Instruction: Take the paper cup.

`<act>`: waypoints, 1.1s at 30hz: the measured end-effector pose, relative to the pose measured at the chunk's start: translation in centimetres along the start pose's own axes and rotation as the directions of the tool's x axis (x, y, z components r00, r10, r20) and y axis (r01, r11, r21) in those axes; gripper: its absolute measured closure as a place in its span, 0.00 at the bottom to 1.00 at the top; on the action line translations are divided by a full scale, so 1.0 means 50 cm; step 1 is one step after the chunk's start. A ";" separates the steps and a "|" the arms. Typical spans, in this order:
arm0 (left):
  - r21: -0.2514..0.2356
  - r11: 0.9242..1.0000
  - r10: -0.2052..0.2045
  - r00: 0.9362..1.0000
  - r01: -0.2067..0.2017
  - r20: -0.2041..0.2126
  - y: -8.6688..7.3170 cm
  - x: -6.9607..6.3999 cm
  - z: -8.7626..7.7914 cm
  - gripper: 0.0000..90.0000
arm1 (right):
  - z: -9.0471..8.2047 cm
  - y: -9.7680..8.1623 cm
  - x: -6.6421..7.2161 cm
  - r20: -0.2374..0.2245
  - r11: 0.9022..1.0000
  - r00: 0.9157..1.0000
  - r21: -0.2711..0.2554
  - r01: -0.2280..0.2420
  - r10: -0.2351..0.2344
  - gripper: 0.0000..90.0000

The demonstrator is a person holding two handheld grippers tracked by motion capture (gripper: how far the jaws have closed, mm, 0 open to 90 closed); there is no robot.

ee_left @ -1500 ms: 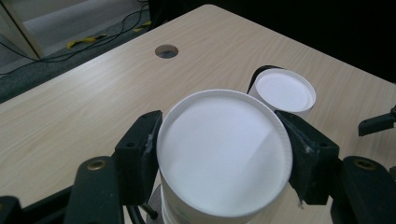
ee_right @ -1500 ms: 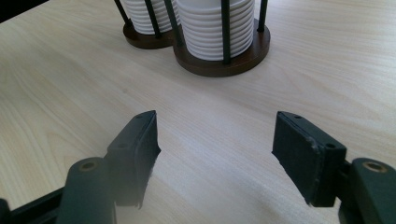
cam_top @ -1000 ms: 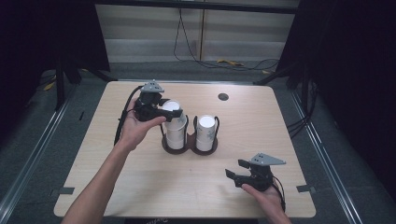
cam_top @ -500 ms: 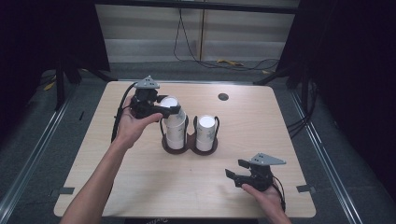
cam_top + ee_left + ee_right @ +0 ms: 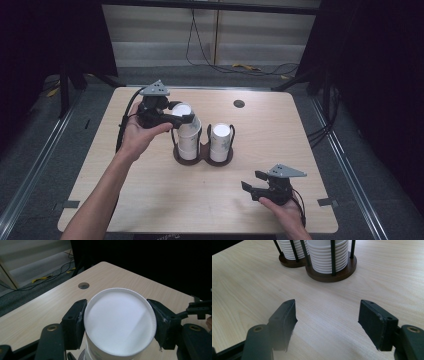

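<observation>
The left gripper [image 5: 183,119] stands clamped across the top of the left stack of inverted white paper cups [image 5: 188,134], its two pads pressing the uppermost cup [image 5: 120,323] from either side just below its flat base; the left gripper view confirms contact on both flanks with no gap. That stack sits in the left bay of a twin dark-wood cup holder [image 5: 202,156] with black upright rods, located a little toward twelve o'clock of table centre. The right bay holds a shorter stack of cups [image 5: 220,142], untouched. Compared with the frames of a second ago, the left hand [image 5: 137,136] has shifted only slightly, toward eleven o'clock and a touch higher, and the top cup appears to ride marginally higher above the holder rods; my reading is that the cup is being drawn off the stack, with the lift barely begun. Whether it has separated from the cup beneath cannot be told. The right gripper [image 5: 256,186] rests at about five o'clock on the wooden table [image 5: 310,145], well apart from the holder, its jaws standing apart with nothing between them. It has kept its place throughout. A round grommet hole [image 5: 239,103] lies at one o'clock. The risk I note is two nested cups rising together.
</observation>
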State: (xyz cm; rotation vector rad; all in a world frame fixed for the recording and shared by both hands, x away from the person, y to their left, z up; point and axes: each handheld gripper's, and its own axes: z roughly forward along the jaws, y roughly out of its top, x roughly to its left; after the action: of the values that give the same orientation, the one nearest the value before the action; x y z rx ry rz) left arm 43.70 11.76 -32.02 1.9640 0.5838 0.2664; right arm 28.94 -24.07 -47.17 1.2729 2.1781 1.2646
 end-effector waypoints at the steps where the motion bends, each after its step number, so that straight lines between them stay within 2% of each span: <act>1: -0.005 1.000 0.004 1.000 -0.004 0.005 0.001 -0.003 -0.002 0.40 | 0.000 0.000 0.000 -0.002 1.000 1.000 0.001 0.001 -0.001 0.34; 3: -0.008 1.000 0.011 1.000 -0.011 0.007 0.000 -0.008 -0.006 0.40 | -0.001 0.000 0.001 -0.004 1.000 1.000 -0.002 -0.001 0.001 0.34; 5: -0.028 1.000 -0.009 0.999 0.010 0.037 -0.007 -0.012 -0.011 0.40 | -0.002 0.000 0.002 -0.006 1.000 1.000 -0.004 0.003 -0.003 0.34; 8: -0.031 1.000 -0.006 0.999 0.008 0.047 -0.014 -0.016 -0.013 0.40 | -0.001 0.000 0.002 -0.007 1.000 1.000 -0.002 0.005 -0.005 0.33; 9: -0.033 0.999 -0.012 0.998 0.015 0.064 -0.022 -0.019 -0.013 0.40 | 0.001 0.000 0.002 -0.014 1.000 1.000 0.003 0.006 -0.006 0.33; 13: -0.035 0.999 -0.004 0.997 0.006 0.080 -0.036 -0.027 -0.018 0.40 | 0.004 0.003 0.004 -0.029 1.000 1.000 -0.002 0.011 -0.011 0.30; 17: -0.061 0.998 0.004 0.996 0.001 0.088 -0.053 -0.036 -0.025 0.40 | 0.004 0.004 0.012 -0.054 1.000 0.998 -0.018 0.025 -0.026 0.26; 23: -0.041 0.999 0.003 0.995 0.002 0.099 -0.079 -0.046 -0.016 0.40 | 0.012 0.011 0.021 -0.088 0.999 0.996 -0.027 0.033 -0.035 0.23; 24: -0.044 0.999 -0.003 0.994 0.008 0.111 -0.087 -0.050 -0.013 0.40 | 0.013 0.013 0.024 -0.091 0.999 0.995 -0.028 0.035 -0.037 0.23; 26: -0.051 0.999 0.005 0.994 0.000 0.105 -0.095 -0.054 -0.012 0.40 | 0.017 0.018 0.031 -0.098 0.998 0.994 -0.038 0.046 -0.049 0.23; 28: -0.057 0.998 0.015 0.995 -0.010 0.096 -0.098 -0.058 -0.013 0.40 | 0.019 0.021 0.035 -0.102 0.998 0.993 -0.043 0.048 -0.052 0.23; 30: -0.048 0.999 0.017 0.993 -0.012 0.114 -0.102 -0.064 -0.013 0.40 | 0.020 0.034 0.042 -0.093 0.996 0.992 -0.050 0.079 -0.084 0.24; 33: -0.049 0.999 0.020 0.993 -0.014 0.120 -0.105 -0.069 -0.013 0.40 | 0.019 0.040 0.043 -0.098 0.996 0.992 -0.060 0.073 -0.078 0.24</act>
State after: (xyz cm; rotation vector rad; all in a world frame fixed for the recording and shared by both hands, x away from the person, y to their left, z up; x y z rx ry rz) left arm 38.96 12.38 -36.14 1.9243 0.4784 0.1698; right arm 29.44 -21.39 -45.73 1.1169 2.2195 1.3773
